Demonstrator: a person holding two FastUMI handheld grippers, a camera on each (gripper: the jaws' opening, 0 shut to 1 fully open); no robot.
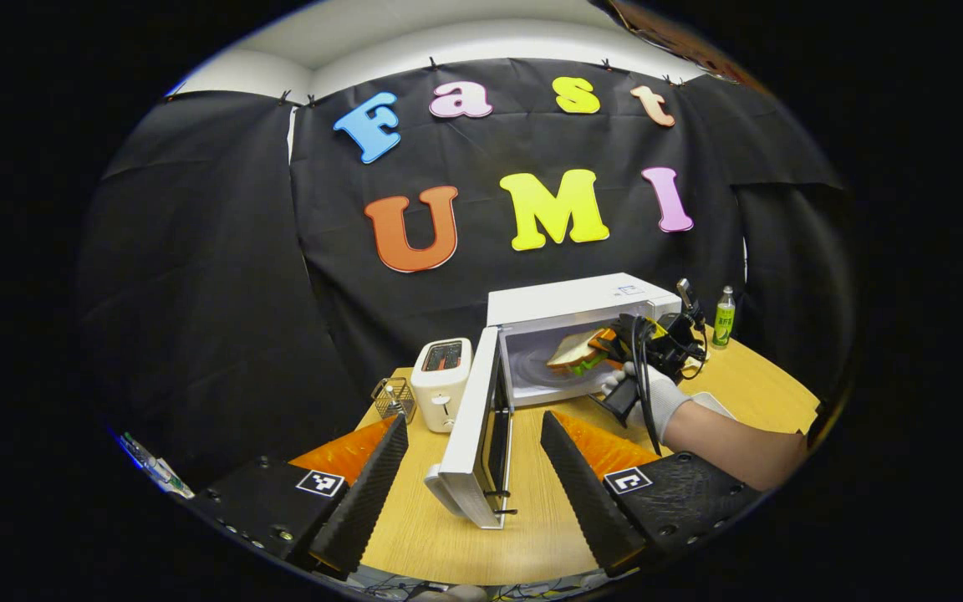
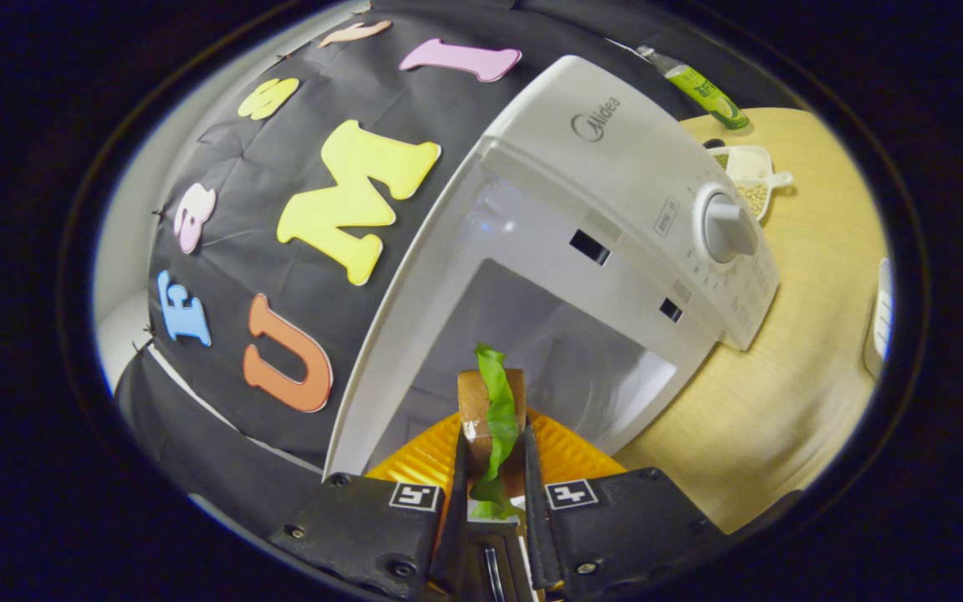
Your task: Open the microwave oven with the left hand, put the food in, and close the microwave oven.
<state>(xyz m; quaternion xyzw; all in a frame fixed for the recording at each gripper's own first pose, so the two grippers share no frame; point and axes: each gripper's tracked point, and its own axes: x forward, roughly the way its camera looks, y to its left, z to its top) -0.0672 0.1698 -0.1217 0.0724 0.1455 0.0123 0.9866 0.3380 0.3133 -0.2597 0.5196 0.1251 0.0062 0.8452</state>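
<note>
The white microwave (image 1: pixel 575 303) stands at the back of the wooden table (image 1: pixel 532 522), its door (image 1: pixel 475 435) swung wide open to the left. My left gripper (image 1: pixel 481 493) is open, low over the table; the door's free edge shows in the gap between its fingers, apart from both. A gloved hand (image 1: pixel 653 400) holds my right gripper (image 1: pixel 608 347) at the oven's mouth. It is shut on a sandwich (image 1: pixel 572 351) of brown bread and green lettuce, which pokes into the cavity. In the right gripper view the sandwich (image 2: pixel 494 405) stands on edge between the fingers of the right gripper (image 2: pixel 494 472), before the microwave's cavity (image 2: pixel 548 334).
A white toaster (image 1: pixel 441 380) and a small wire basket (image 1: pixel 393 396) sit left of the door. A green bottle (image 1: pixel 725 318) stands right of the oven, and a small dish of beans (image 2: pixel 751 177) lies beside it. The control knob (image 2: pixel 728 230) is on the oven's right panel.
</note>
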